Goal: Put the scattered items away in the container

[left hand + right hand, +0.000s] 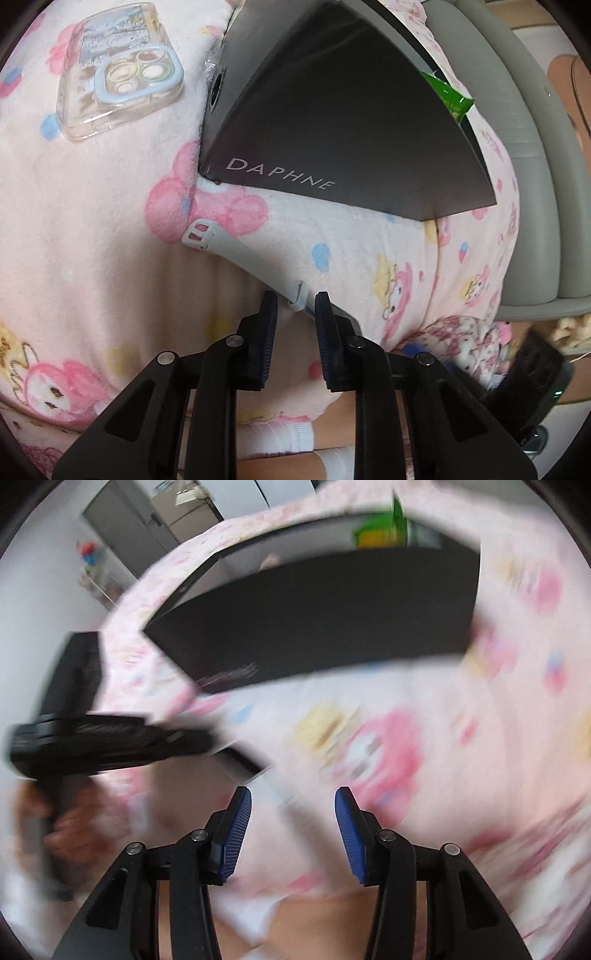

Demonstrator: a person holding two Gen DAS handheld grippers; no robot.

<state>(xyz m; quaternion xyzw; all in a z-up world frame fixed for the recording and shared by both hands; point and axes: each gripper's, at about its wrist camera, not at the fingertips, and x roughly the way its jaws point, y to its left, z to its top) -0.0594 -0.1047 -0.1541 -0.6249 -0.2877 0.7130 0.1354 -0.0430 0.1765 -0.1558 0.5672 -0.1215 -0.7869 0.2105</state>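
Note:
A black box (332,122) marked DAPHNE lies on the pink cartoon-print blanket (92,221), with a green packet (448,98) sticking out at its far side. In front of it lies a grey watch strap (251,258). My left gripper (296,308) straddles the strap's near end, jaws narrow, with a sliver of blanket showing beside the strap. A clear phone case (118,70) rests at the upper left. In the blurred right wrist view, my right gripper (293,805) is open and empty over the blanket, short of the box (314,620) and the packet (384,531).
A grey padded bed edge (532,184) borders the blanket on the right. A hand holding the other black gripper (92,738) shows at the left of the right wrist view. White socks (295,439) appear below the left gripper. Grey cabinets (147,520) stand far behind.

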